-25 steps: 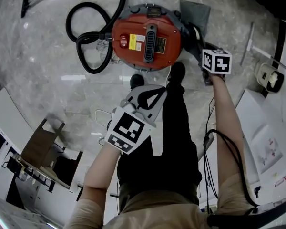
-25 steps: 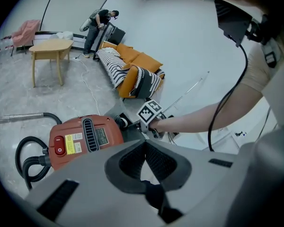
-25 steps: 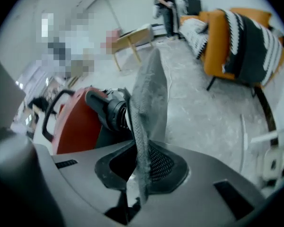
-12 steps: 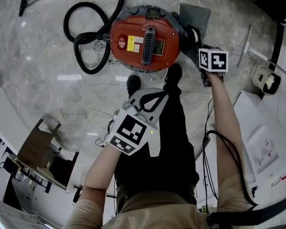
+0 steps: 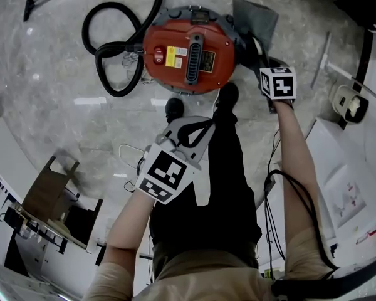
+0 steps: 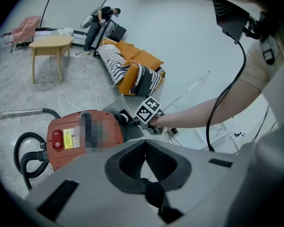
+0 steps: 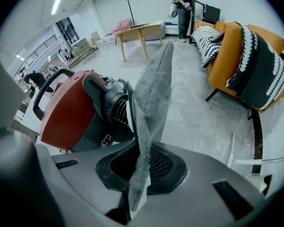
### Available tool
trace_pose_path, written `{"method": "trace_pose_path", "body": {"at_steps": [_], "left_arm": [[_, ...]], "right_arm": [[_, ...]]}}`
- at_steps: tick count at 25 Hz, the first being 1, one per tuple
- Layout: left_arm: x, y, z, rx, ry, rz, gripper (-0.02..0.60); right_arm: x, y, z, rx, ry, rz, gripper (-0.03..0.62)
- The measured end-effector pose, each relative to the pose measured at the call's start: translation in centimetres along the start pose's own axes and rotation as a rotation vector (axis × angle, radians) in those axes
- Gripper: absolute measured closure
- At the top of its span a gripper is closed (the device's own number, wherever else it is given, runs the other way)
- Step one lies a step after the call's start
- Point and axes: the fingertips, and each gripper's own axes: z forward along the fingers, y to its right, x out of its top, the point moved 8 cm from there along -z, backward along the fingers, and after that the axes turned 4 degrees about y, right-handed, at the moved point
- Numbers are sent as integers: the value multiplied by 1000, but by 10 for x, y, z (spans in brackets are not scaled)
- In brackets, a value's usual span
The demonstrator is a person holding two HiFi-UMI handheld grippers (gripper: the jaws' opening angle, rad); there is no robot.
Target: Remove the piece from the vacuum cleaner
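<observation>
Of two grippers, the left gripper hangs near, clenched on nothing; the right gripper, jaws just closing, pinches the one grey mesh piece, its lower edge buried in the grip, just right of the single red vacuum cleaner, attachment unclear

Nothing is legible: the yellow label, toward 9 o'clock on the vacuum lid, is too small to read.
</observation>
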Motion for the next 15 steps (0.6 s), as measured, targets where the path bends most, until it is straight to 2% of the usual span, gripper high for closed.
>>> {"method": "trace_pose_path", "body": {"at_steps": [4, 10, 15], "left_arm": [[-4, 2, 2, 1, 0, -12, 577], [-4, 3, 2, 1, -1, -9, 577], [-6, -1, -2, 23, 8, -18, 577]], "right_arm": [[4, -2, -1, 10, -16, -54, 565], [2, 0, -1, 1, 1, 15, 565], [3, 0, 0, 3, -18, -39, 565]]}}
